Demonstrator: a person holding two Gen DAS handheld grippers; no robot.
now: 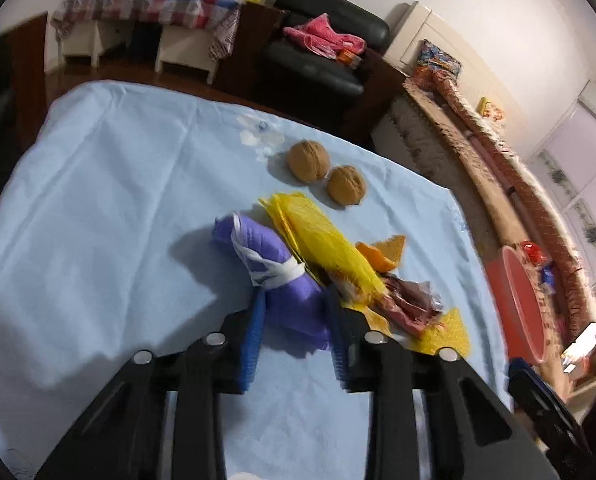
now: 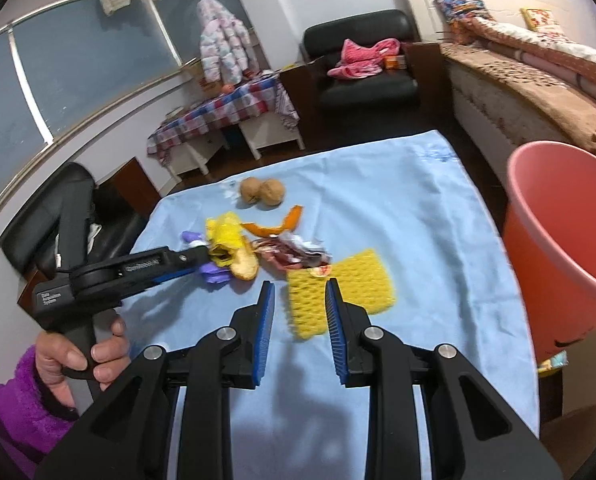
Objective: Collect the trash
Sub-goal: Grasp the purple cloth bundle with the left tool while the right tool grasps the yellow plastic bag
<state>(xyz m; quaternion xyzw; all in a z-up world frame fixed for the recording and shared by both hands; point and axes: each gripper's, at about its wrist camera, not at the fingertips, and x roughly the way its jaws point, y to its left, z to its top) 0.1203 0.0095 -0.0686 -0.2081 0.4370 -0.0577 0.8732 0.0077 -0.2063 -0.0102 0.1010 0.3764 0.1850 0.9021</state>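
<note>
Left tool (image 1: 293, 300) pinching purple bag (image 1: 281, 276), yellow bag (image 1: 322, 236) crowding its right, right tool (image 2: 300, 292) spread over foam net (image 2: 346, 284), bucket (image 2: 558, 240) far right.

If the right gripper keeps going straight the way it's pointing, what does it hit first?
Most likely the yellow foam net on the blue cloth: the right gripper points straight at it, jaws open and empty, though depth is uncertain.
</note>
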